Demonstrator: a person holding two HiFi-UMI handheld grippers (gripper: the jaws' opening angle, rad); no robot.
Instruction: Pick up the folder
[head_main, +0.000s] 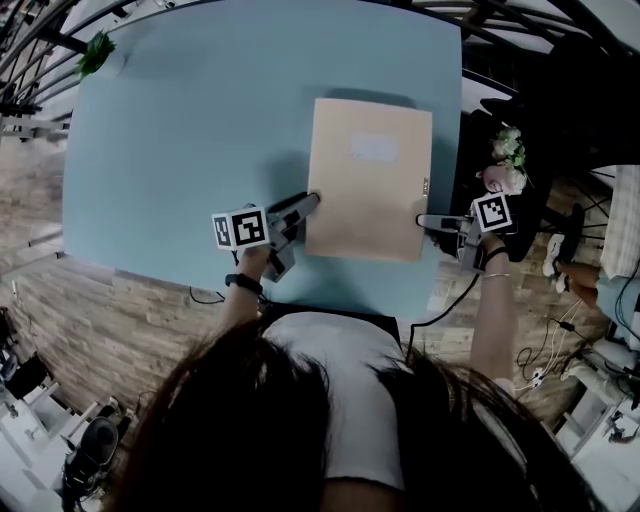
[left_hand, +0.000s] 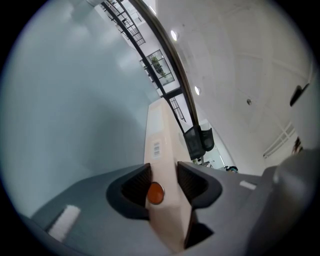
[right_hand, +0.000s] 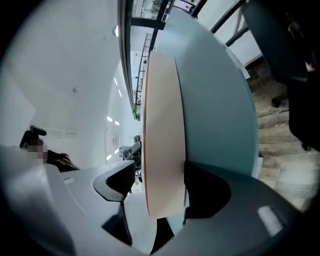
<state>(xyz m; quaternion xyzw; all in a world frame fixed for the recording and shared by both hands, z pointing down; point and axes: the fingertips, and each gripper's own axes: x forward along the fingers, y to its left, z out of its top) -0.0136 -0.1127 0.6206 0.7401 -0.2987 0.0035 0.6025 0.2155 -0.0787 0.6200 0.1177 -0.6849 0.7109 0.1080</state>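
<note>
A tan folder (head_main: 370, 180) lies on the light blue table (head_main: 190, 130), right of its middle. My left gripper (head_main: 312, 200) reaches in at the folder's left edge near the front corner. In the left gripper view the folder (left_hand: 161, 132) runs between the jaws of the left gripper (left_hand: 164, 182), its orange snap button (left_hand: 155, 193) beside one pad, and the jaws stand open close around it. My right gripper (head_main: 422, 222) is at the folder's right edge. In the right gripper view the folder (right_hand: 161, 125) rests against one jaw of the open right gripper (right_hand: 157, 182), with a clear gap to the other.
The table's right edge runs close to the right gripper. A dark office chair (head_main: 560, 100) and a bunch of flowers (head_main: 508, 160) stand beyond it. A green plant (head_main: 95, 55) sits at the far left corner. A cable (head_main: 445, 305) hangs below the front edge.
</note>
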